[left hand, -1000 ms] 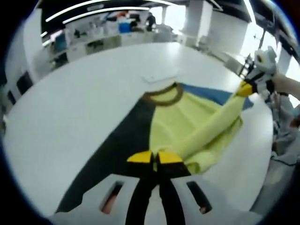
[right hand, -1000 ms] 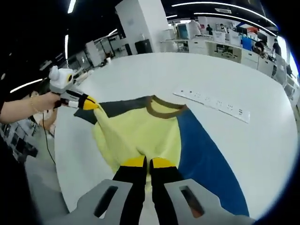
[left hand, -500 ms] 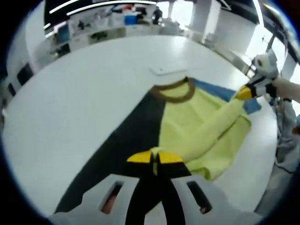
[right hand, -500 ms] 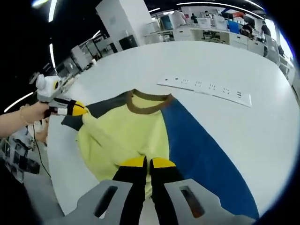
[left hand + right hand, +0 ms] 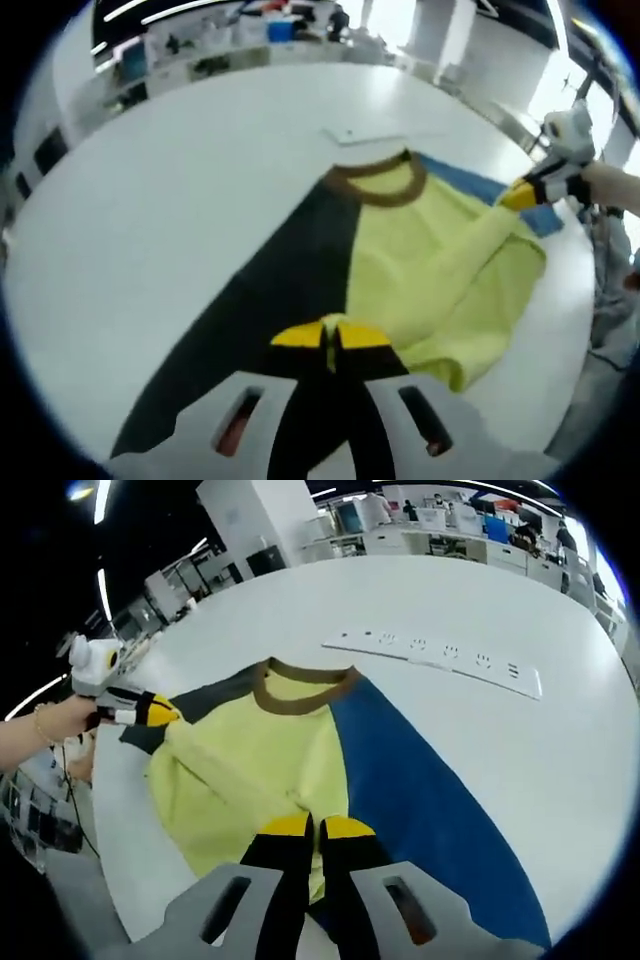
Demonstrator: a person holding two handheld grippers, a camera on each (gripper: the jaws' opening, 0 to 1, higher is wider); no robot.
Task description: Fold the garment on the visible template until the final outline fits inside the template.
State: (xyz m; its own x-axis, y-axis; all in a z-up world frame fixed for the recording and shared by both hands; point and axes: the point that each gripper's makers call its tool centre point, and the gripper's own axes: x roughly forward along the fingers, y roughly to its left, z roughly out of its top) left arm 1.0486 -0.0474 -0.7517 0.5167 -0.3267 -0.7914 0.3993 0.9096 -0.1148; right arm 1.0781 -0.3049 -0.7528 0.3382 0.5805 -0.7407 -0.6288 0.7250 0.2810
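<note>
Left claw [image 5: 331,334], jaws pressed together, pinches the sweatshirt's [image 5: 400,270] hem; right claw [image 5: 304,826], likewise clenched, grips the hem on its side. Yellow, charcoal and blue with a brown collar [image 5: 300,677], the sweatshirt lies flat near the white bench's [image 5: 180,190] edge, a sleeve folded across. A white strip [image 5: 440,660] lies beyond the collar.

White strip [image 5: 440,662] beyond garment [image 5: 250,770]; table [image 5: 520,750] otherwise open.

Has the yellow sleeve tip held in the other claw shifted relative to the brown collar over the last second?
Cannot tell. In the left gripper view the sleeve tip sits right of the brown collar as before; the whole picture shifted, so the camera moved.
</note>
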